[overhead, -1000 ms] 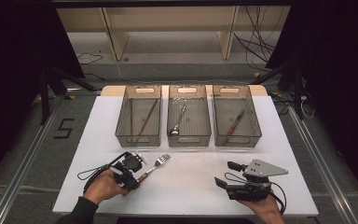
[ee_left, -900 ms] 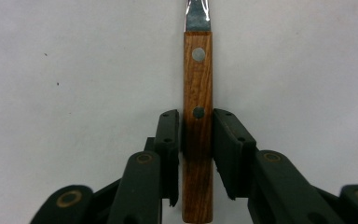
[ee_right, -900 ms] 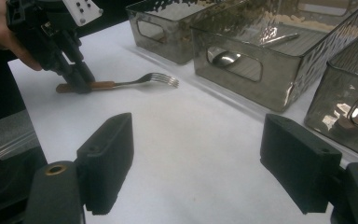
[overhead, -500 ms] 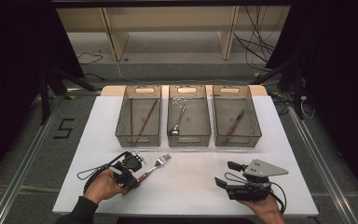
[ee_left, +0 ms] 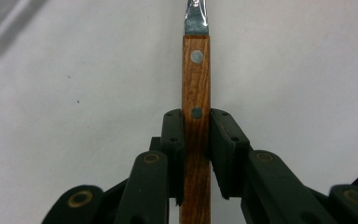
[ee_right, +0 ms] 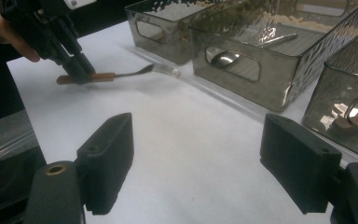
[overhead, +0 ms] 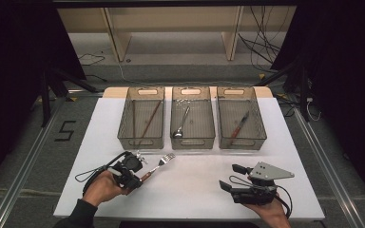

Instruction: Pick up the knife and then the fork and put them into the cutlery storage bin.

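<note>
Your left gripper [ee_left: 196, 154] had just closed its jaws on the wooden handle of the fork [overhead: 158, 166], tines ahead of it on the white table [overhead: 195, 190], gripped far back enough that it could have pivoted and slipped, while your right gripper [overhead: 235, 176] stood open.

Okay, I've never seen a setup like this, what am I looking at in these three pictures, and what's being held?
A person sits at a white table holding a hand-operated clamp tool in each hand. One picture looks down from above; the other two come from cameras riding on each tool. The left gripper has just closed its two black jaws on the wooden handle of a fork, which lies on the table. The right gripper rests open, holding nothing. Beyond stand three clear bins: the left bin holds chopsticks, the middle bin a spoon, the right bin a wooden-handled utensil.
</note>
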Action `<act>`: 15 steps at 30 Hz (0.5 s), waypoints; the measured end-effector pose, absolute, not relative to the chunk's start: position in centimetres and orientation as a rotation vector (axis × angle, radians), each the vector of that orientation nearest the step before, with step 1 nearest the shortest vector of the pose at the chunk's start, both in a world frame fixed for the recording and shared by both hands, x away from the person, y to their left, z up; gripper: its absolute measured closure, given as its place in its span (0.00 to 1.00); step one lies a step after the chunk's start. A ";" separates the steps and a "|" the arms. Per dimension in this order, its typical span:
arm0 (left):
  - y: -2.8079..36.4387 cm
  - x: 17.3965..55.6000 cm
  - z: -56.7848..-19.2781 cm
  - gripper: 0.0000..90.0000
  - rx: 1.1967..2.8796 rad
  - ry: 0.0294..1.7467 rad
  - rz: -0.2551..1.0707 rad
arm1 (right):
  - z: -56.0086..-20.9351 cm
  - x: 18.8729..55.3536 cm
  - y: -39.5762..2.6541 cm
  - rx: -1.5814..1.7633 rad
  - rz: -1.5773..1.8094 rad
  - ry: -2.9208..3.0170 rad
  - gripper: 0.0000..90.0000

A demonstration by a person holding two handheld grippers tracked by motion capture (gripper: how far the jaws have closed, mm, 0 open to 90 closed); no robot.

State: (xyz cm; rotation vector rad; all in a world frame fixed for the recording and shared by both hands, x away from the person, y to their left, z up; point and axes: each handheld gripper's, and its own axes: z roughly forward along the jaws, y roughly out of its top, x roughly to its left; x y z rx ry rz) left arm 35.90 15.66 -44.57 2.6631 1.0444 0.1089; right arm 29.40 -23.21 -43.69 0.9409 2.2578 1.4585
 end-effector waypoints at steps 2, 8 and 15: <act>15.5 35.8 -44.1 0.84 2.651 1.025 0.107 | -43.7 29.4 -23.2 0.942 1.459 2.257 0.29; 14.8 35.6 -42.9 0.84 2.579 0.973 0.107 | -43.7 29.4 -23.2 0.942 1.464 2.255 0.29; 13.4 36.0 -41.0 0.84 2.497 0.915 0.126 | -43.8 29.4 -23.2 0.946 1.465 2.259 0.29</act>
